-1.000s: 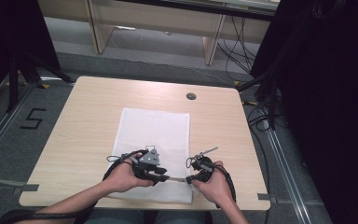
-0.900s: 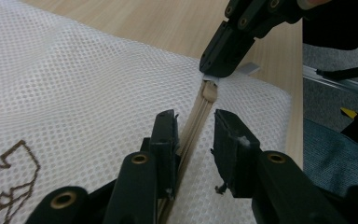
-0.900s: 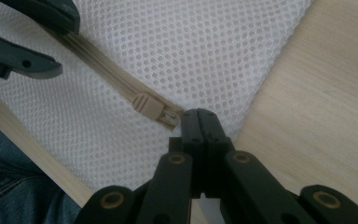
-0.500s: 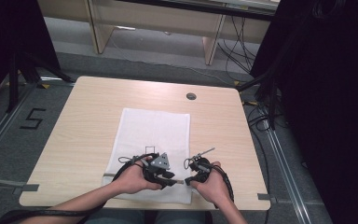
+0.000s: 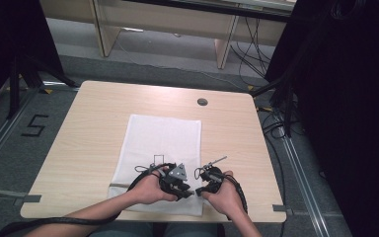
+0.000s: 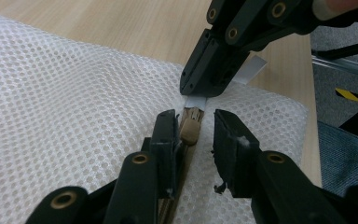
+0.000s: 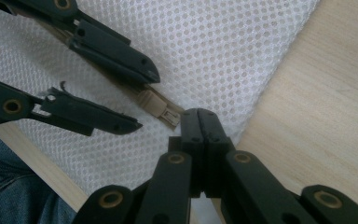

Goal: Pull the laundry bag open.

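Pale wooden table [image 5: 94, 138] on grey floor; white mesh laundry bag [image 5: 163, 138] near. Left gripper [image 6: 193, 135], spread and just closing, straddles the tan zipper pull [image 6: 189, 131]; right gripper [image 7: 200, 122], pressed together, pinches the bag's white tab [image 6: 251, 70].

— Is there anything you can read here?

— Just one mark: a black numeral 5 [image 5: 33, 126] on the grey floor [image 5: 10, 143], well off to the left of your left gripper [image 5: 183, 186], beyond the table's [image 5: 94, 133] left edge.
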Demonstrator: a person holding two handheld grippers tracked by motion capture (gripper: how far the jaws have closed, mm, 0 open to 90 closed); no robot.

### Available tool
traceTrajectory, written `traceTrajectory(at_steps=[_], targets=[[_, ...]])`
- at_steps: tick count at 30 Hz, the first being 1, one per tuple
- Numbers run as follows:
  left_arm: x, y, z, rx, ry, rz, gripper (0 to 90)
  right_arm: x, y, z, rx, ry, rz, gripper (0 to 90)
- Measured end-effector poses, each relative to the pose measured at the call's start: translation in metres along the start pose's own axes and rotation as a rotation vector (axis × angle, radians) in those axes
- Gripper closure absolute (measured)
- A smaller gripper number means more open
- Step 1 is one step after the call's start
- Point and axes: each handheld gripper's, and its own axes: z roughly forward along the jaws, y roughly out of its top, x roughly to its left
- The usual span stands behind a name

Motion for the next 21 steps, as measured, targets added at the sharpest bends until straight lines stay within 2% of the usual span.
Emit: traceTrajectory(at_steps=[1,3,4,6,8,9,12,13,17,18,20,21], targets=[[0.0005,0.0003,0.0008,0.001,-0.004,0.008,70.7,0.0001,0.0000,-0.0001,0.000,0.000,-0.001,90.0],[0.0003,0.0000,0.0025,0.003,-0.002,-0.002,71.3,0.0002,-0.0001,-0.0001,0.000,-0.001,-0.002,90.0],[0.0012,0.0003,0.0030,0.004,-0.001,0.014,71.7,0.0002,-0.0001,-0.0001,0.000,-0.001,-0.003,90.0],[0.0002,0.0003,0.0043,-0.002,-0.003,0.000,73.4,0.0013,-0.0002,-0.0006,0.006,-0.003,0.013,90.0],[0.0007,0.0010,0.0042,0.001,0.001,0.008,75.5,0.0012,-0.0002,-0.0006,0.006,-0.002,0.014,90.0],[0.0006,0.0012,0.0039,0.004,0.003,-0.005,77.8,0.0012,-0.0001,-0.0006,0.006,-0.002,0.014,90.0],[0.0022,0.0032,0.0038,0.013,0.005,0.010,80.8,0.0009,-0.0001,-0.0005,0.006,0.000,0.014,90.0],[0.0006,0.0038,0.0044,0.014,0.005,-0.003,81.0,0.0009,-0.0001,-0.0005,0.006,0.000,0.013,90.0],[-0.0029,0.0065,0.0052,0.017,0.006,0.024,82.7,0.0009,0.0000,-0.0004,0.006,-0.001,0.013,90.0],[-0.0041,0.0063,0.0058,0.018,0.007,0.007,82.6,0.0002,0.0001,-0.0002,0.006,0.002,0.005,90.0],[-0.0024,0.0056,0.0072,0.019,0.004,0.020,82.0,-0.0002,0.0001,0.0002,0.000,0.001,-0.003,90.0],[-0.0029,0.0047,0.0082,0.020,0.005,-0.004,81.3,-0.0003,0.0001,0.0002,0.000,0.002,-0.002,90.0]])
